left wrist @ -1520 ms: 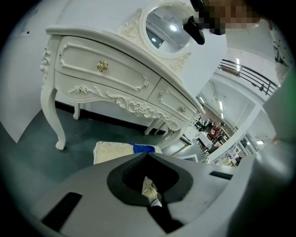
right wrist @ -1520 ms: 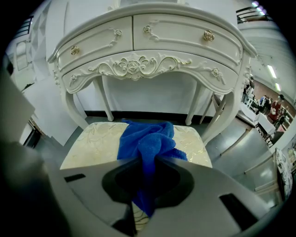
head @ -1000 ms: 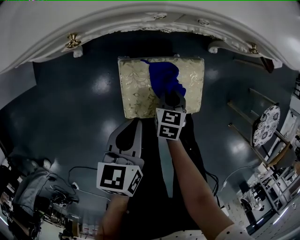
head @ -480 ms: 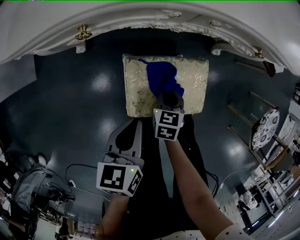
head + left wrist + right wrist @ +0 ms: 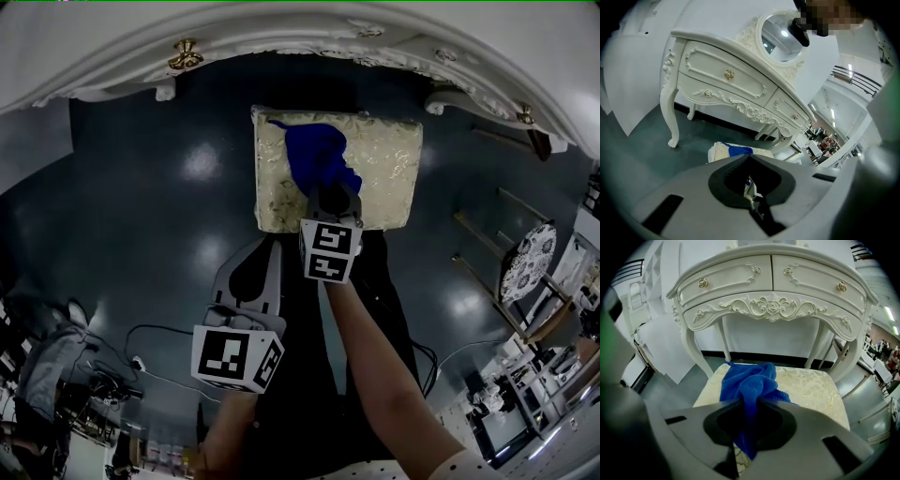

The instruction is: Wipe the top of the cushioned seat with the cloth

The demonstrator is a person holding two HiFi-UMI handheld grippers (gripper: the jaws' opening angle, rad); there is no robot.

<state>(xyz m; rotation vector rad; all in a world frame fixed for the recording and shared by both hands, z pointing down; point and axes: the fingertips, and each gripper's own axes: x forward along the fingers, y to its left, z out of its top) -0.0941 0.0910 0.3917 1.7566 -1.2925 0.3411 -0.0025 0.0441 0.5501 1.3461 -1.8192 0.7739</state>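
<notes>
The cushioned seat [image 5: 384,173] is a cream, gold-patterned stool on the dark floor, just in front of the white dressing table [image 5: 309,42]. A blue cloth [image 5: 317,155] lies bunched on its top, left of centre. My right gripper [image 5: 333,200] is at the seat's near edge, shut on the cloth's near end. In the right gripper view the cloth [image 5: 750,380] runs from between the jaws out over the seat [image 5: 811,390]. My left gripper [image 5: 255,272] hangs over the floor short of the seat's near left corner, shut and holding nothing. From the left gripper view, seat [image 5: 721,151] and cloth [image 5: 739,150] show past the jaws.
The dressing table's curved legs [image 5: 696,352] and drawer front [image 5: 773,282] stand right behind the seat. Cables and clutter [image 5: 141,342] lie on the floor at lower left. A patterned chair [image 5: 527,258] stands at the right. A white board [image 5: 665,352] leans left of the table.
My right gripper has dragged the cloth to the left across the seat top, and the cloth's far tip is now closer to the far left corner. The left gripper has stayed put.
</notes>
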